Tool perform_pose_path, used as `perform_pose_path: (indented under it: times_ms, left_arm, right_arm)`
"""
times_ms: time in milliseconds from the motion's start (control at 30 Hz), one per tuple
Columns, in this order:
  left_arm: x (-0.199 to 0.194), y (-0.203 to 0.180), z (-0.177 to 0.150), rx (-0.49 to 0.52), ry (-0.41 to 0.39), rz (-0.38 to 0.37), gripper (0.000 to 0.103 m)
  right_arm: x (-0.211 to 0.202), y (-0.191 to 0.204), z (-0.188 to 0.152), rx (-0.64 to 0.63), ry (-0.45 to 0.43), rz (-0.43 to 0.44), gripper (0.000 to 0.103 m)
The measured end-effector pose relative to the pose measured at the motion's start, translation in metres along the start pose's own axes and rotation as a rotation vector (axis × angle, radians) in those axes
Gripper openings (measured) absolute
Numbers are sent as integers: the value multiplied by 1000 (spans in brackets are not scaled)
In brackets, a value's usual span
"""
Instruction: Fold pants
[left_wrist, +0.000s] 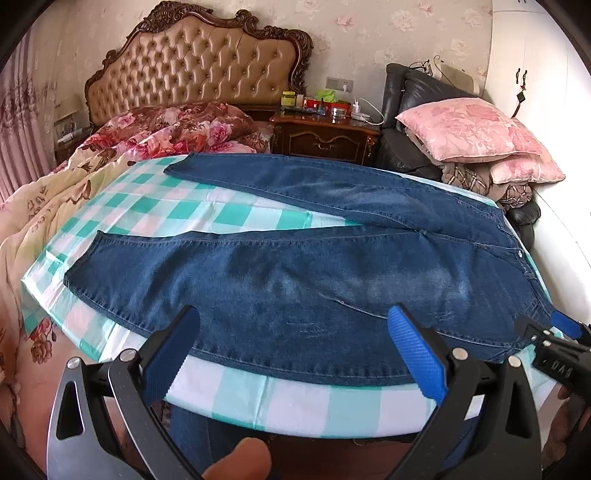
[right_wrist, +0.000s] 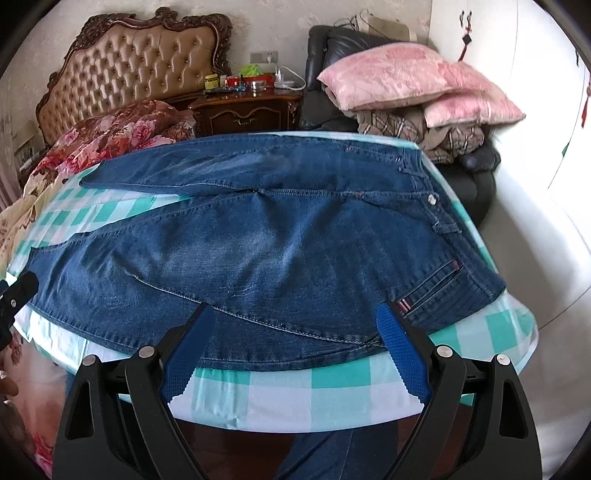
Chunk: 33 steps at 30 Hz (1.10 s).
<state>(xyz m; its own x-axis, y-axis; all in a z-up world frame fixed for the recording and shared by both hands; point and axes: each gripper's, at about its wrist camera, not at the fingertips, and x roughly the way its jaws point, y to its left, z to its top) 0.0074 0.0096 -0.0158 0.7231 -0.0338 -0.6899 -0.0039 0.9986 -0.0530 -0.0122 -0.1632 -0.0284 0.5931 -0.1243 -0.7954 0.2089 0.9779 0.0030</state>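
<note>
Dark blue denim pants (left_wrist: 295, 266) lay flat on the table with the teal-and-white checked cloth (left_wrist: 177, 214), both legs spread apart in a V.

Left gripper (left_wrist: 293, 332) was released, jaws wide apart, holding nothing. It sat at the near table edge with its blue pads over the outer seam of the near leg; contact with the denim could not be told. Right gripper (right_wrist: 295, 330) was likewise spread wide and empty, over the near edge of the hip, just beside the side pocket with the striped tab (right_wrist: 428, 291).

Long axis ran left-right across the table: waistband (right_wrist: 436, 206) at the right end, leg hems at the left. Metal waist button (right_wrist: 431, 199) faced up.

View differences:
- Left wrist view showed both hems and the full gap between the legs, plus the right gripper's tip (left_wrist: 565, 325) at the pants' waist corner.
- Right wrist view showed the waistband, button and pocket close up; the near hem ran off behind the left gripper's tip (right_wrist: 18, 291).
- Both showed the tufted tan leather headboard (left_wrist: 195, 66) and pink floral pillow (left_wrist: 469, 129) behind.
</note>
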Motion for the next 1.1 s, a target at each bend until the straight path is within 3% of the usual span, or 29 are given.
perform_pose_path:
  times_ms: [167, 267, 367, 500, 700, 967, 1067, 1100]
  left_arm:
    - [18, 16, -1, 6, 54, -7, 102]
    - [27, 30, 0, -25, 97, -23, 102]
    - [36, 46, 0, -74, 131, -41, 101]
    - [50, 58, 0, -94, 154, -30, 101]
    - [74, 71, 2, -115, 195, -8, 101]
    - [111, 100, 16, -146, 244, 85, 101]
    - [120, 106, 26, -147, 240, 92, 101]
    - [124, 107, 32, -142, 236, 92, 101]
  right_arm:
    - [22, -46, 19, 97, 34, -35, 86]
    - [41, -93, 47, 166, 47, -74, 86]
    - [65, -143, 87, 224, 45, -121, 86]
    - [122, -199, 151, 291, 110, -116, 86]
    - [224, -236, 224, 280, 195, -141, 84]
    - [315, -257, 267, 256, 217, -187, 77]
    - [326, -255, 268, 212, 182, -158, 60]
    - [326, -252, 268, 190, 170, -141, 39]
